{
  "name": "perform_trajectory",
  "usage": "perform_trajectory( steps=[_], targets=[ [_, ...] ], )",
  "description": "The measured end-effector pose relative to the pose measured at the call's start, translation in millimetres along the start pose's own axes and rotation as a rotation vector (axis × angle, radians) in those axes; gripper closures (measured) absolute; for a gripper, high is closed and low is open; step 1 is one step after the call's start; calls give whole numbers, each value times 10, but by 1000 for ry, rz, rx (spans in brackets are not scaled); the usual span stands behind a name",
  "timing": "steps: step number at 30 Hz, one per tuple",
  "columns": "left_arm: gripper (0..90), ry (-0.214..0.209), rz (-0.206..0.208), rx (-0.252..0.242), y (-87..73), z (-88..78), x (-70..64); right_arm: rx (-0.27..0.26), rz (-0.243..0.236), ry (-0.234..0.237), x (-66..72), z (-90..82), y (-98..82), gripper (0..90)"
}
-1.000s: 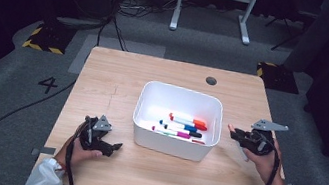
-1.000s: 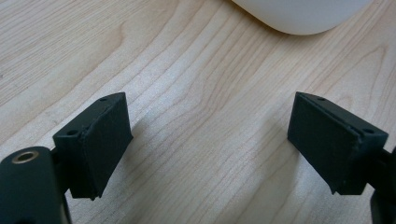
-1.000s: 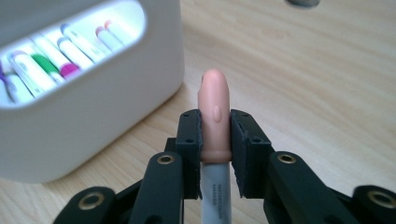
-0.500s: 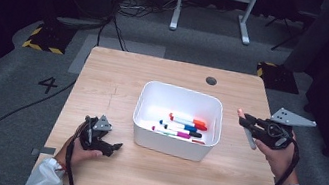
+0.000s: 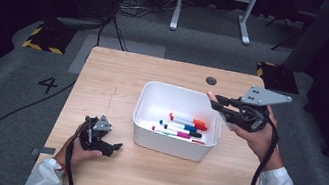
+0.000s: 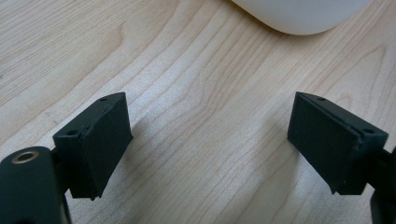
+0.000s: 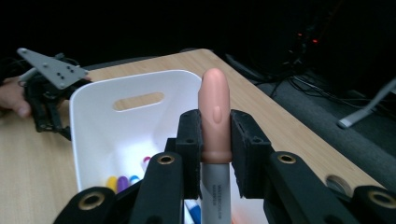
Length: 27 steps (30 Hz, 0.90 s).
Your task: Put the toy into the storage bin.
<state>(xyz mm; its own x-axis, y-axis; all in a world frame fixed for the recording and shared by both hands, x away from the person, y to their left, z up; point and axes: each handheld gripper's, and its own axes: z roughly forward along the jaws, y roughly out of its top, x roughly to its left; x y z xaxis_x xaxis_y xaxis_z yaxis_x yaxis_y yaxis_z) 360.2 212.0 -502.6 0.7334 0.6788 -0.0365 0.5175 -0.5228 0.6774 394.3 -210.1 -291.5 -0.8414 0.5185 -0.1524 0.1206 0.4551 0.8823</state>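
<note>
Marker carried above the bin
Right gripper (image 7: pixel 214 140) clamps a peach-capped marker (image 7: pixel 214 112) at its cap seam; light, stiff, slick. Left gripper (image 6: pixel 210 140) gapes, nothing between.

The counter (image 5: pixel 113 84) is pale wood-grain laminate with a soft sheen. The white bin (image 5: pixel 149 108) looks like smooth, slightly glossy plastic. The marker (image 7: pixel 215 140) has a smooth peach plastic cap and grey barrel. Both claws' pads (image 6: pixel 100 144) are matt black, rubbery.

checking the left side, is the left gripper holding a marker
No, the left gripper has its jaws spread wide over bare table, with nothing between them.
</note>
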Motion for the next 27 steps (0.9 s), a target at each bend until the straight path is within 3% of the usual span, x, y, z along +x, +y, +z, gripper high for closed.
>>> perform_trajectory(
  steps=[6, 14, 27],
  targets=[
    [136, -9, -5, 0, -1, 3, -1, 46, -76, 64, 196, 332, 146, 749],
    [136, -7, 0, -2, -2, 2, 1, 186, -141, 133, 394, 759, 154, 749],
    [136, -8, 2, -2, -2, 1, 3, 372, -188, 221, 554, 1010, -16, 749]
  ],
)
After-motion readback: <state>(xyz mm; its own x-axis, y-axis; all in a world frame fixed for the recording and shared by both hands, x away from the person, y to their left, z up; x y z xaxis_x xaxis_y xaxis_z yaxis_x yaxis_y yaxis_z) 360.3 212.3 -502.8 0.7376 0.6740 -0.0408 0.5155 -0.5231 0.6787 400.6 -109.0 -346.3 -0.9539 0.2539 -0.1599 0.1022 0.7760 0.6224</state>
